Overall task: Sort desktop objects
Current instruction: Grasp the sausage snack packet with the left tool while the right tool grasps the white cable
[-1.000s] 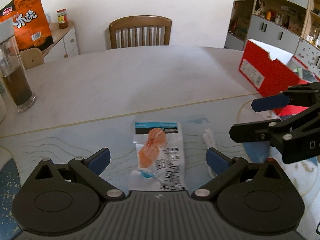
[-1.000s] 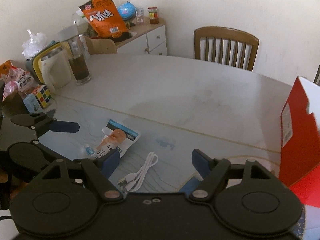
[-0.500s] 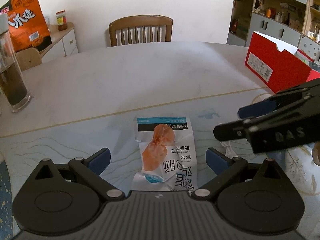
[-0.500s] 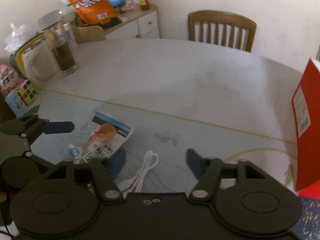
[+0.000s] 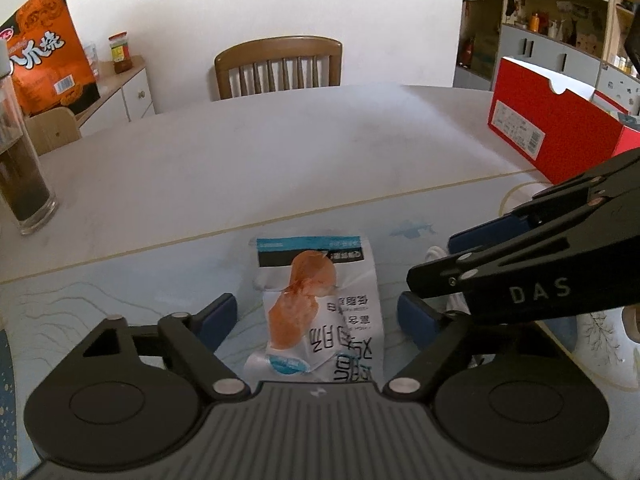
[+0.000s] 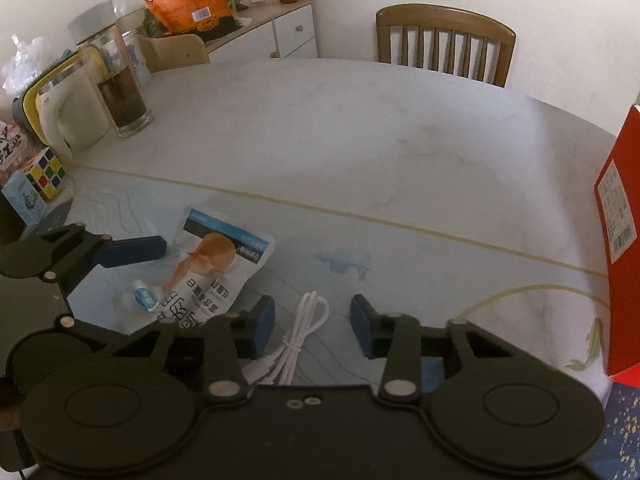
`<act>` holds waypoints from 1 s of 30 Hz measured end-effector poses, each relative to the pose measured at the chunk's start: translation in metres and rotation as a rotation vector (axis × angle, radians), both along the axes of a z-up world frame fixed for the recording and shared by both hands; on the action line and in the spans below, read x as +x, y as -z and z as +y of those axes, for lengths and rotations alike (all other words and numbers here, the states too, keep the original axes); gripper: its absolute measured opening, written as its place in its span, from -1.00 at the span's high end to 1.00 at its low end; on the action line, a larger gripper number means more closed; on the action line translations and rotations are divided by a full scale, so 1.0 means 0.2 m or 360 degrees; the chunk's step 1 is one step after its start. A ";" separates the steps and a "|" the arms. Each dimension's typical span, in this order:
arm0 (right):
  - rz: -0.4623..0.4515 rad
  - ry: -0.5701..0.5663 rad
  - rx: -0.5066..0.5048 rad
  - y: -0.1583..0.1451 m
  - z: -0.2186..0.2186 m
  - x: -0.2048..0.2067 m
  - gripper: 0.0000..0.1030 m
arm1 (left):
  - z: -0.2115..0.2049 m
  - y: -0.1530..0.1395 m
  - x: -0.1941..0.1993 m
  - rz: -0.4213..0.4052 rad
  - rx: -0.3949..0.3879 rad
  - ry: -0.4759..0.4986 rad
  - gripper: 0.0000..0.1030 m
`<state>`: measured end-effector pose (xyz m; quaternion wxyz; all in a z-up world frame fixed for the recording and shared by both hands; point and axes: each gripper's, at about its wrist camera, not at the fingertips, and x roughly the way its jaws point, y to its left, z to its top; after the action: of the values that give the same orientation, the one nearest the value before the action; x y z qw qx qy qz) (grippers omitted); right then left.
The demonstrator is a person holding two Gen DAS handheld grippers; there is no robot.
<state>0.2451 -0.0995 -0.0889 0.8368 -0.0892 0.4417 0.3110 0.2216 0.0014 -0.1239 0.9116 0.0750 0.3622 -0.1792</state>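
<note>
Both of my grippers had come lower over the table [image 5: 280,152] since the earlier frames, and each pair of jaws had just been closing — the right far more than the left. My left gripper [image 5: 316,316] straddled the snack packet [image 5: 320,300], which lay flat on the pale blue mat [image 5: 120,280] with its printed face up; the jaws stood fairly wide, one pad on either side of the packet and neither yet pressing it. That spacing, I judged, suited a flat, crinkly pouch best taken across its width. My right gripper [image 6: 312,324] pointed down at the white cable [image 6: 300,344], coiled and tied just beside the packet; its jaws had narrowed to a modest gap with the bundle between them, pads still apart from it. The cable was thin and limp, hence the tighter opening. In the left view the right gripper crossed in close to my left jaw — a likely point of collision. A red box [image 5: 552,136] stood open at the far right of the table, probably the place for sorted things; a glass of dark liquid [image 6: 124,96] stood well apart, at the left.
</note>
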 end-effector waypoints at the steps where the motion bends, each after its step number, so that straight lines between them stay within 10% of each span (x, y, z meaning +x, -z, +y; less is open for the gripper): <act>1: -0.0007 0.0003 -0.0012 0.00 0.00 0.00 0.39 | 0.00 0.00 0.00 -0.0005 -0.0001 0.0004 -0.55; 8: 0.0031 0.0060 0.0009 0.00 -0.03 0.02 0.70 | -0.01 -0.01 -0.01 -0.0037 -0.0012 0.0013 -0.18; 30: -0.0018 0.0048 0.0041 -0.08 -0.09 -0.04 0.76 | 0.00 -0.09 -0.04 -0.0010 -0.0058 0.0001 -0.15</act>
<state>0.2372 -0.1174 -0.0730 0.8449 -0.0734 0.4344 0.3034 0.2141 0.0013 -0.1066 0.9139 0.0590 0.3560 -0.1860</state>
